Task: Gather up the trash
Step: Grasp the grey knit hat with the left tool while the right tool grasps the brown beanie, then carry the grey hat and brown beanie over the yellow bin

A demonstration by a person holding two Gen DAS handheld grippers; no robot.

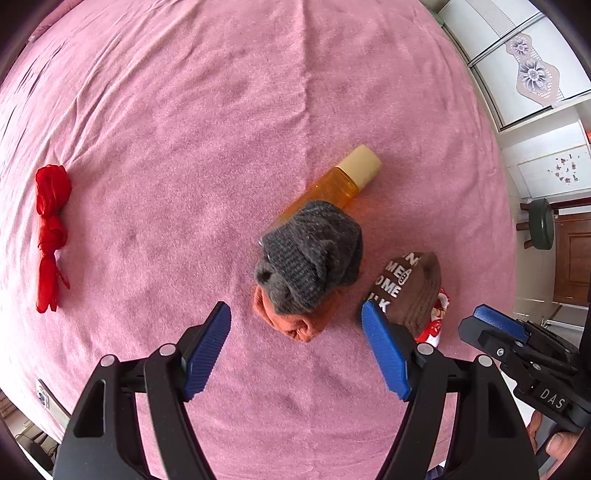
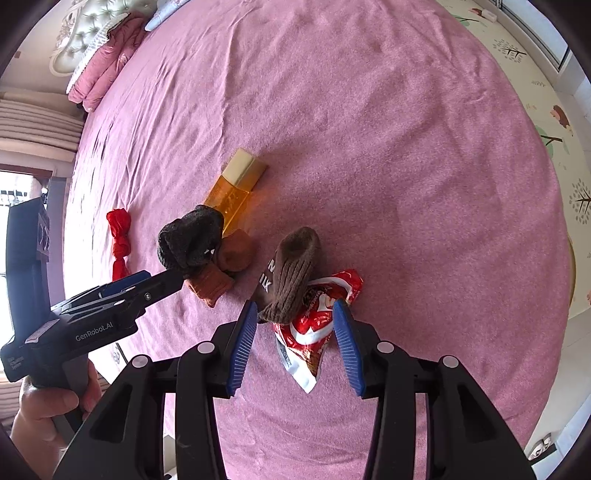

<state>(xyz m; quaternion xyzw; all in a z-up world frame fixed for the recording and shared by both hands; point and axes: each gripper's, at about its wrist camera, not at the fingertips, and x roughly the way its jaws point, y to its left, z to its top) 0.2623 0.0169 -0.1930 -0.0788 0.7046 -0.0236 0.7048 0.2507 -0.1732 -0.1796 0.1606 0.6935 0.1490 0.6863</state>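
Observation:
On the pink bedspread (image 1: 221, 110) a red-and-white snack wrapper (image 2: 314, 328) lies partly under a brown lettered sock (image 2: 291, 280). My right gripper (image 2: 295, 306) hovers open over them, a blue pad on each side of the wrapper, neither one pressing on it. A grey sock (image 1: 310, 254) sits on an orange sock (image 1: 295, 325), covering the base of an orange bottle (image 1: 343, 181) with a cream cap. Just above this pile my left gripper (image 1: 295, 308) points straight down, open wide and holding nothing. A knotted red plastic bag (image 1: 51, 232) lies far left.
A folded pink quilt (image 2: 107, 66) and a tufted headboard (image 2: 88, 22) are at the bed's far end. Past the bed edge are a patterned floor mat (image 2: 535, 92), a wardrobe (image 1: 517, 66) and a dark stool (image 1: 541, 229). A hand (image 2: 48, 402) grips the left tool.

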